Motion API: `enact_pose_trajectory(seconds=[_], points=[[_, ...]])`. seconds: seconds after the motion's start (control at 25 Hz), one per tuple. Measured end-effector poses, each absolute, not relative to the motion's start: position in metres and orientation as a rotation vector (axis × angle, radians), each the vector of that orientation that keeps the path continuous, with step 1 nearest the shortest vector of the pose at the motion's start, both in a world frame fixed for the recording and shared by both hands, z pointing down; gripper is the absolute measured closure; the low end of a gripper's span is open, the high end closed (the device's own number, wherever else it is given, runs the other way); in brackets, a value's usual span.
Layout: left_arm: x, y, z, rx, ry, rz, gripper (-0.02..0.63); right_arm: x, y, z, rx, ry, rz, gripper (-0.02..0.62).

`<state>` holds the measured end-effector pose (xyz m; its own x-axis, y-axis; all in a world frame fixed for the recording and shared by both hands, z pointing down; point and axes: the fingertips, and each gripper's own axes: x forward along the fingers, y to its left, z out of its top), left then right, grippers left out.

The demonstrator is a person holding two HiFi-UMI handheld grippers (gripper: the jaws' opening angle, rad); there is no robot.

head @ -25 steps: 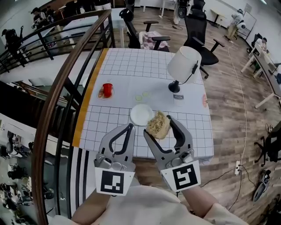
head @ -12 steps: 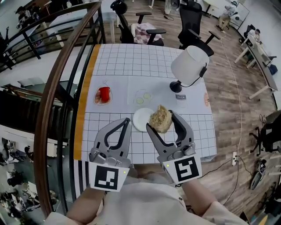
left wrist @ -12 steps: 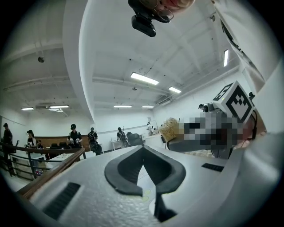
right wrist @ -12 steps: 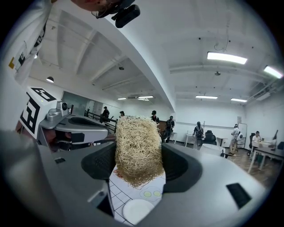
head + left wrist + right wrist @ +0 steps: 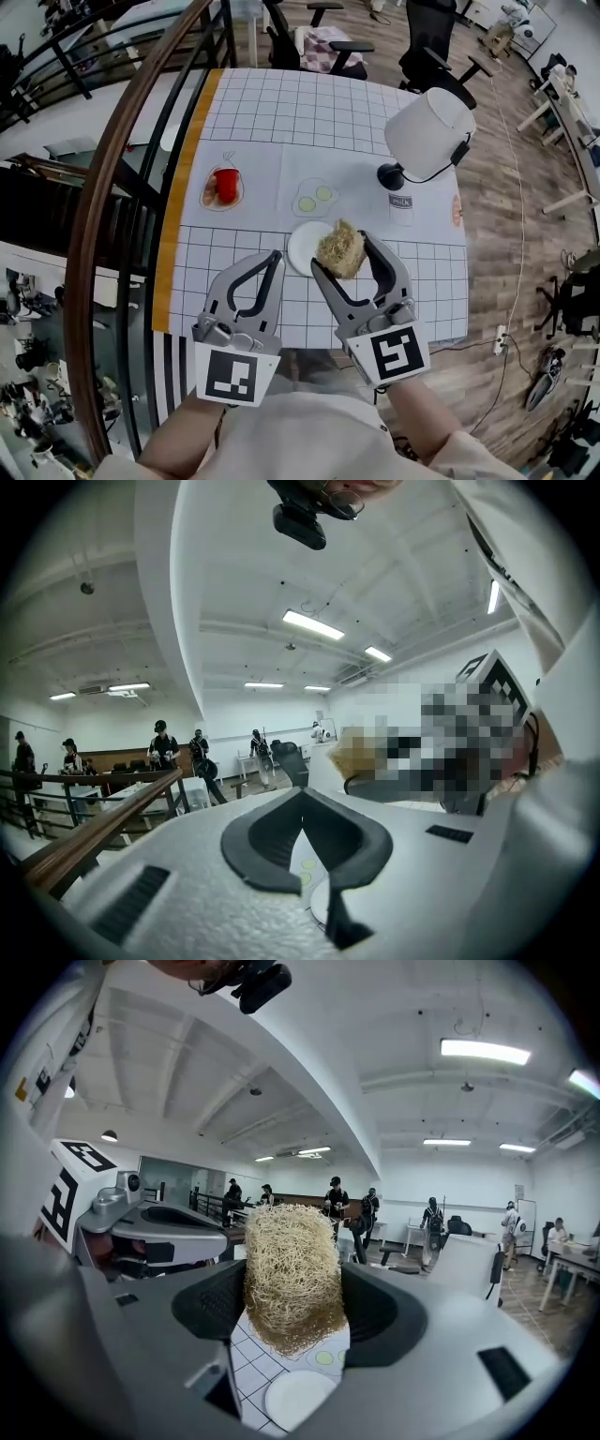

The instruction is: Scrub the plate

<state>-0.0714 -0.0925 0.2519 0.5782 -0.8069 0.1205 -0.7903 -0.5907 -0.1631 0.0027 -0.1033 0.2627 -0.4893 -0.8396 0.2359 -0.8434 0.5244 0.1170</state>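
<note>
White table (image 5: 281, 122): orange strip on left edge; bare grid around plate.
Left gripper (image 5: 271, 259): jaws together, empty, just left of plate.
Right gripper (image 5: 341, 255): clamped on straw scrubber (image 5: 340, 247).
Plate (image 5: 302, 246): near table's front edge, partly under scrubber.

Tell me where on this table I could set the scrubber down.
The table is bare across its far half, beyond the red cup and lamp, and near-left, between the plate and the yellow edge strip. The middle row, cup to milk carton, is crowded.
</note>
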Motion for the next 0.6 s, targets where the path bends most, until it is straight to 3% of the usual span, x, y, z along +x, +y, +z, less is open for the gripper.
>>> enact_pose_trajectory(seconds=[0.6], points=[[-0.045, -0.134, 0.327, -2.812, 1.439, -0.415, 0.592, 0.012, -0.160, 0.338, 1.323, -2.464, 0.121, 0.293]])
